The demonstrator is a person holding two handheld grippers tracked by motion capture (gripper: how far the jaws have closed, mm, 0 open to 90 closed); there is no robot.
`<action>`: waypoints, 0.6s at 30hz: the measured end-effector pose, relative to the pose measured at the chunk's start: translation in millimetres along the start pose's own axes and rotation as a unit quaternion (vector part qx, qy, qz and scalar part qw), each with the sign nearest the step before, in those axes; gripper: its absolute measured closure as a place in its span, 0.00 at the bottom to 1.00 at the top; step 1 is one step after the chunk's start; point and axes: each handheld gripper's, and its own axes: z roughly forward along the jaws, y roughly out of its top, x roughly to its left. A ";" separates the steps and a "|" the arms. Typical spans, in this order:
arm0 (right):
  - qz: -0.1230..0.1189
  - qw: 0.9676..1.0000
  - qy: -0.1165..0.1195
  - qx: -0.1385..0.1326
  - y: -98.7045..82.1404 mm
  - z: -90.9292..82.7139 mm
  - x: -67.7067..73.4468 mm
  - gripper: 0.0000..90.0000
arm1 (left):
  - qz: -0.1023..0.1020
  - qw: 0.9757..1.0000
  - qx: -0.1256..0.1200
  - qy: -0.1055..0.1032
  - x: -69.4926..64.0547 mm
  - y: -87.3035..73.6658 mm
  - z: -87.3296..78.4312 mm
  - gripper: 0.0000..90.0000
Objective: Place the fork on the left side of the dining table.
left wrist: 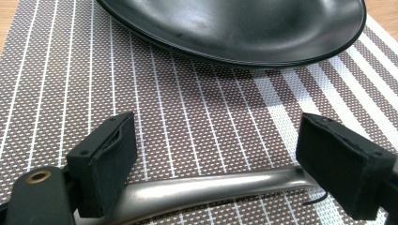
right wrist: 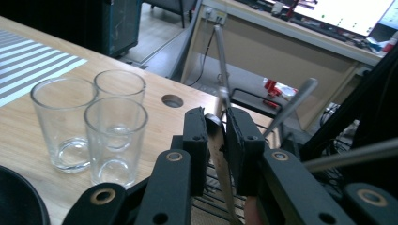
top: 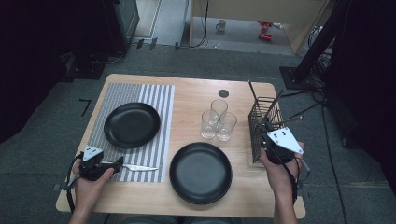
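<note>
The right gripper [right wrist: 217, 140] was clamped on a utensil handle [right wrist: 220, 70] in the wire caddy [top: 261, 122]; the left gripper [left wrist: 216, 154] was spread wide over a knife [left wrist: 206, 187]

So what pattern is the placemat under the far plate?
The placemat is brown-grey weave with white stripes, thin then wider toward one side; clearest in the left gripper view.

Wooden table [top: 187, 95], covered at left by striped placemat [top: 161, 100], black plate [top: 201, 172], three glasses [top: 217, 120], wire basket [top: 261, 126] set directly on wood

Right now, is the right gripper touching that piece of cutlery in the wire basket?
Touching. The right gripper view shows the right gripper with both pads pressed against the cutlery handle above the wire basket.
</note>
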 end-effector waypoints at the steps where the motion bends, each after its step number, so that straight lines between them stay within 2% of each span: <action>1: 0.001 1.000 -0.003 -0.003 -0.6 -2.1 -2.5 0.89 | 0.000 1.000 0.000 0.000 0.0 0.0 0.0 0.15; 8: 0.017 1.000 -0.022 -0.013 -3.3 -10.7 -14.8 0.90 | -0.002 1.000 0.000 0.000 0.2 0.0 0.0 0.15; 18: 0.022 0.999 -0.030 -0.019 -4.9 -14.0 -17.7 0.90 | -0.003 1.000 -0.001 -0.001 0.3 0.0 0.0 0.15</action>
